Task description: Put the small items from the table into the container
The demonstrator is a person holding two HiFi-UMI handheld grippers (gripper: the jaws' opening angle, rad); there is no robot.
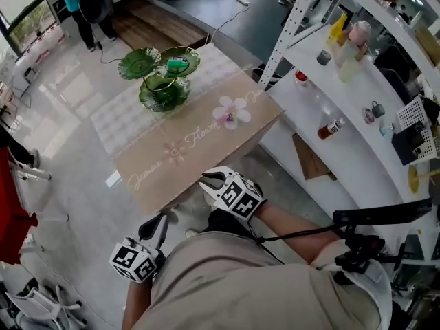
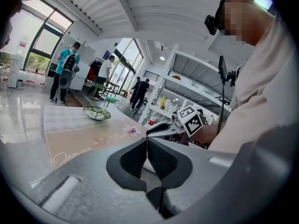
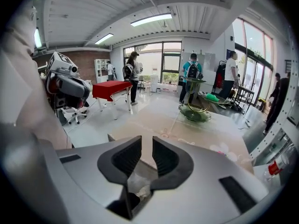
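Observation:
A small pink-and-white flower-shaped item point(image 1: 232, 112) lies on the beige runner of the table point(image 1: 130, 126); it also shows in the left gripper view point(image 2: 131, 130) and the right gripper view point(image 3: 219, 148). The container is a green tiered glass dish stand point(image 1: 163, 81) at the table's far end, with a green thing on one upper dish point(image 1: 177, 64). My right gripper point(image 1: 212, 179) hovers at the table's near edge, jaws slightly apart and empty point(image 3: 146, 146). My left gripper point(image 1: 157, 227) hangs lower, off the table's near corner, its pads pressed together on nothing point(image 2: 147, 141).
White shelving point(image 1: 357, 95) with bottles and small objects runs along the right of the table. A red bottle point(image 1: 331, 128) lies on a lower shelf. People stand at the far end of the room point(image 1: 89, 5). A red-covered table point(image 3: 110, 88) stands off to the left.

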